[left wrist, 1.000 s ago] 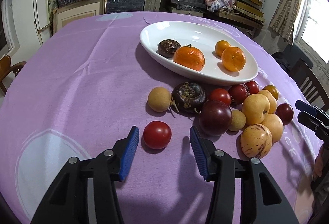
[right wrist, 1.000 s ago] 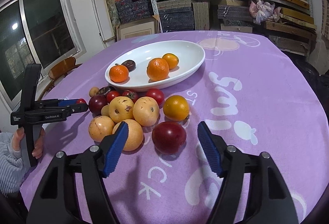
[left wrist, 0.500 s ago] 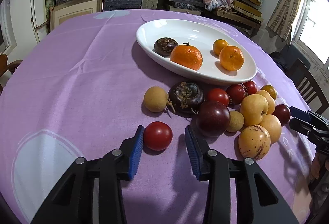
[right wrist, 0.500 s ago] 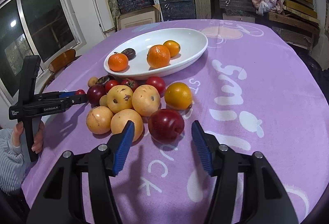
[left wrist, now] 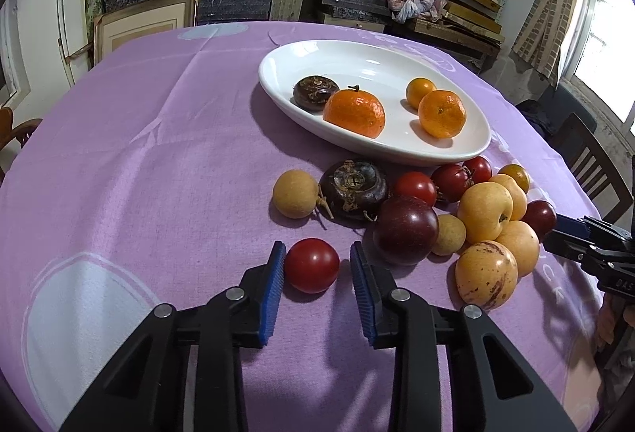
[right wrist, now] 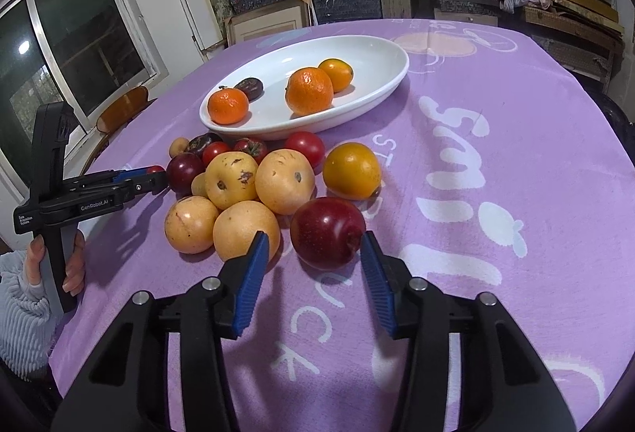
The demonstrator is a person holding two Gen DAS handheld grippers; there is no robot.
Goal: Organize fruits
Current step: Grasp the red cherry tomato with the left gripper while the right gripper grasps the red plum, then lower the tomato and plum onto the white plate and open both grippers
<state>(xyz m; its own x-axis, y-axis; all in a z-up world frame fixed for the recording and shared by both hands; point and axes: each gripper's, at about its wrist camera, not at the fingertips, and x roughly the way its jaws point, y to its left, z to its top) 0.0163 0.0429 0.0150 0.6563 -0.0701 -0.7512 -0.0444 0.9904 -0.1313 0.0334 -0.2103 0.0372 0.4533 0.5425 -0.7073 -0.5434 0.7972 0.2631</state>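
A white oval plate (left wrist: 456,150) (right wrist: 381,90) holds oranges and a dark fruit. Loose fruits lie in a cluster in front of it on the purple cloth. My left gripper (left wrist: 317,253) is open, its blue pads either side of a small red tomato (left wrist: 311,265), with narrow gaps. My right gripper (right wrist: 313,241) is open, its pads either side of a dark red apple (right wrist: 327,231), not touching. The left gripper also shows in the right wrist view (right wrist: 154,178), and the right gripper in the left wrist view (left wrist: 555,233).
Beside the tomato lie a dark plum (left wrist: 405,229), a brown fruit (left wrist: 353,189) and a small tan fruit (left wrist: 295,193). Yellow pears (right wrist: 283,180) and an orange-yellow fruit (right wrist: 351,170) crowd the apple. Shelves of boxes stand behind the table; a chair (left wrist: 595,162) stands at the right.
Both grippers have moved forward and narrowed. The left pads now flank the tomato closely; the right pads now flank the red apple. The fruits have not moved.
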